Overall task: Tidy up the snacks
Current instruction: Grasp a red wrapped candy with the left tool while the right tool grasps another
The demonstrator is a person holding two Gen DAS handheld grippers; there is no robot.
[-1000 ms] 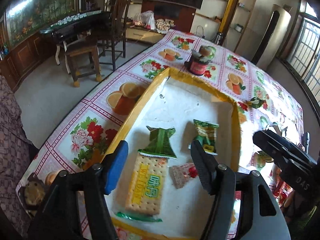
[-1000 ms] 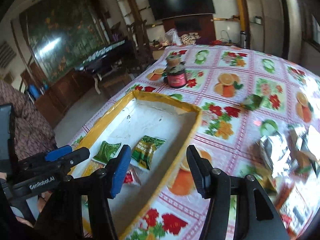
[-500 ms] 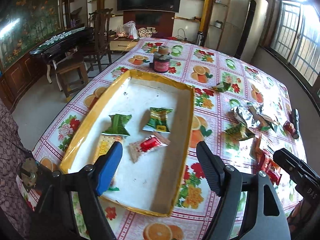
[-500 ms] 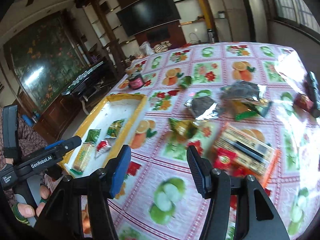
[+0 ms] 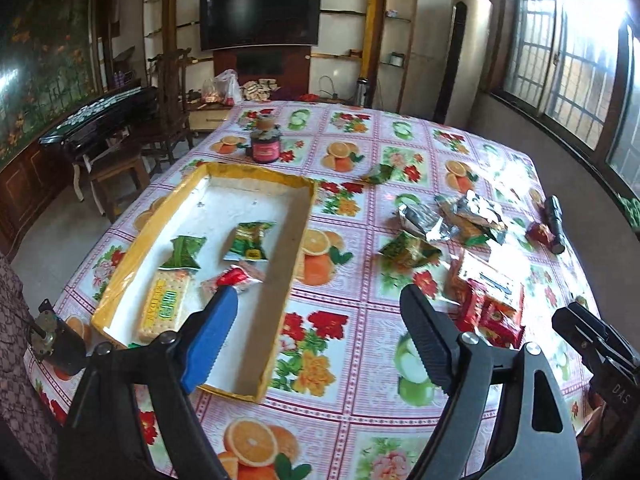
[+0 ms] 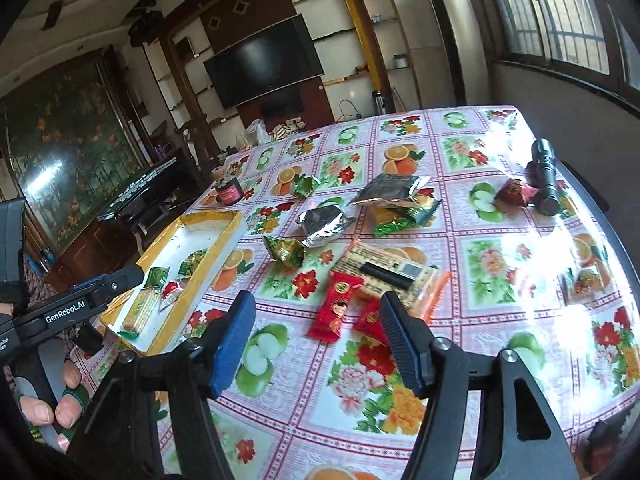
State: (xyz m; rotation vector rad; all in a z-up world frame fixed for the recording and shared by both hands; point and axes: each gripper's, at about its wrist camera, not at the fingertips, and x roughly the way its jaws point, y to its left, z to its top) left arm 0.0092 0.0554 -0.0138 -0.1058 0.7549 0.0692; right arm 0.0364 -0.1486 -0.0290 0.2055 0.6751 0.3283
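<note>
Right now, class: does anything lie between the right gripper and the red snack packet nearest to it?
Nothing visible does. The right gripper, jaws just opened wider and empty, hangs above bare tablecloth, and the red snack packet lies just beyond its fingertips, uncovered.

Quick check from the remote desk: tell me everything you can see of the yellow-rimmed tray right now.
The tray is a shallow rectangular box, seemingly cardboard, with yellow walls and a white floor. It lies flat on the floral tablecloth, near the table's left edge in both views. Inside, at its near end, lie two green packets, a long cracker pack and a small red sweet; the far end is bare. Neither gripper touches it.
</note>
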